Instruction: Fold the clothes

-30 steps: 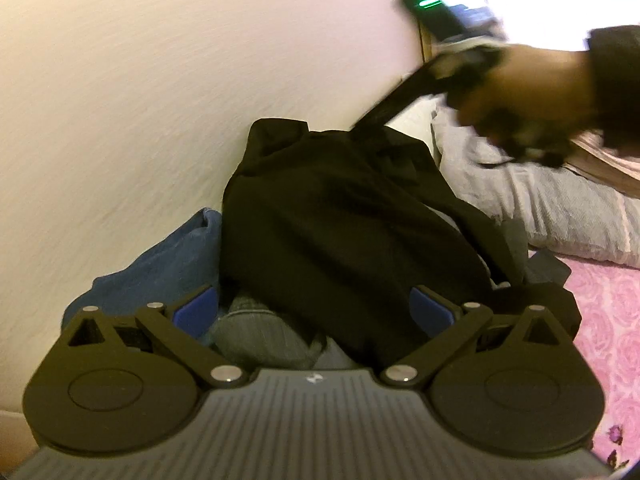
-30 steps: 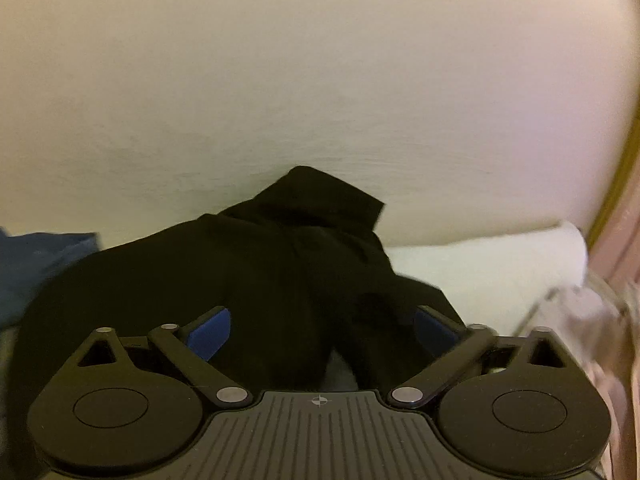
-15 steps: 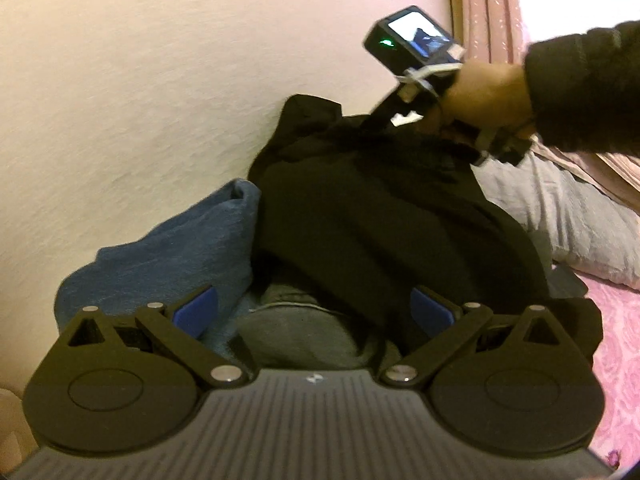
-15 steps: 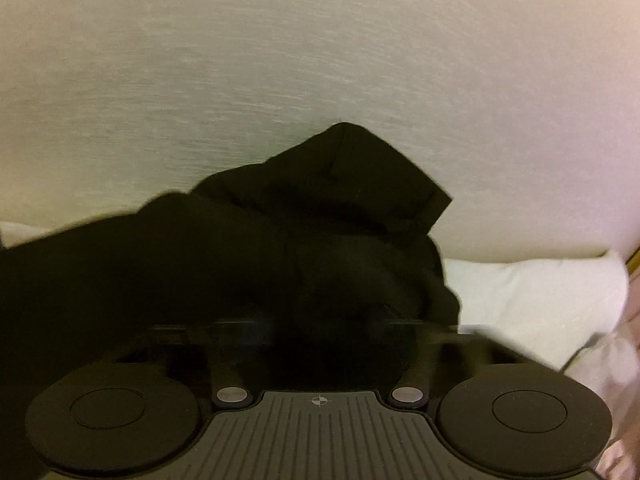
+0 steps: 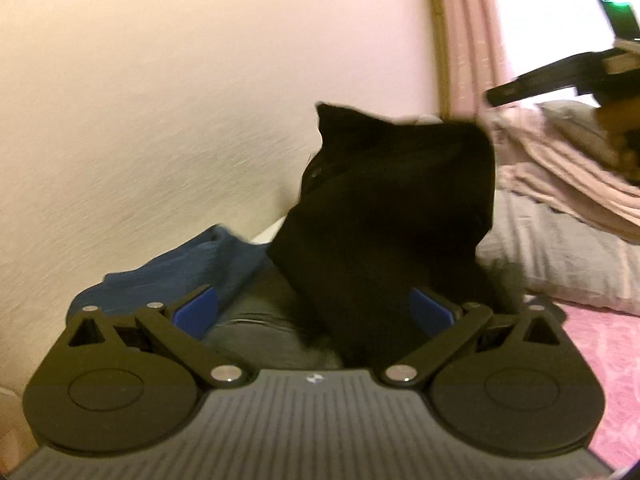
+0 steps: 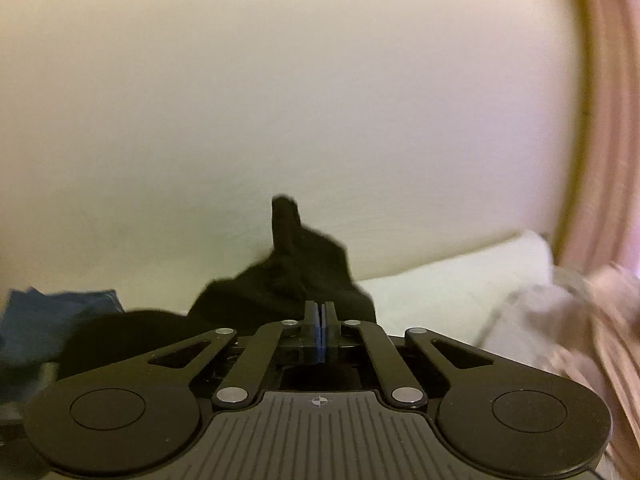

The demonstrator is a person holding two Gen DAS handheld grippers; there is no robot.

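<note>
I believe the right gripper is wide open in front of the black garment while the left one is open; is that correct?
Not quite: the right gripper is shut, its blue pads pressed together in front of the black garment, as the right wrist view shows. The left gripper is indeed open.
</note>
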